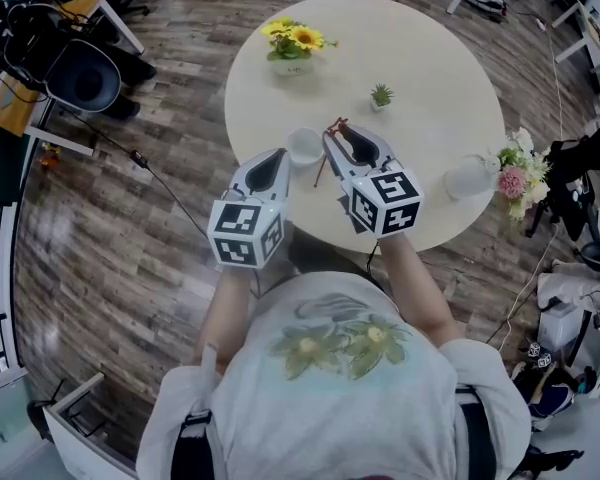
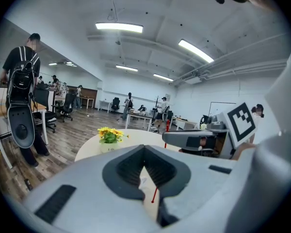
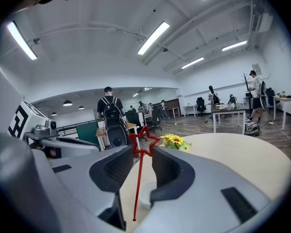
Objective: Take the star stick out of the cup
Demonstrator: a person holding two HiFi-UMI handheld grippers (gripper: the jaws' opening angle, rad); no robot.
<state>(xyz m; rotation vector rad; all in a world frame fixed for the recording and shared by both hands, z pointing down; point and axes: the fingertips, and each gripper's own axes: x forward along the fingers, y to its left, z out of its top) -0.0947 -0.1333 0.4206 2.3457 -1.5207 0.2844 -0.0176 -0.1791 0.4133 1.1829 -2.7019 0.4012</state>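
My right gripper (image 1: 335, 133) is shut on the red star stick (image 1: 323, 164). The star sticks out past the jaw tips and the thin shaft hangs down toward the table. In the right gripper view the star stick (image 3: 140, 178) runs between the jaws of the right gripper (image 3: 141, 153), its lower end free, with the white cup (image 3: 146, 199) below it. The cup (image 1: 303, 146) stands upright on the round table (image 1: 430, 58), just left of the stick. My left gripper (image 1: 278, 156) sits beside the cup's left side. Its jaws meet with nothing between them, and the left gripper (image 2: 144, 148) frames the stick (image 2: 154, 194) beyond.
A pot of sunflowers (image 1: 292, 46) stands at the table's far left and a small green plant (image 1: 381, 96) sits mid-table. A white vase with pink flowers (image 1: 512, 180) is at the right edge. A person with a backpack (image 2: 22, 81) stands beyond, among office desks and chairs.
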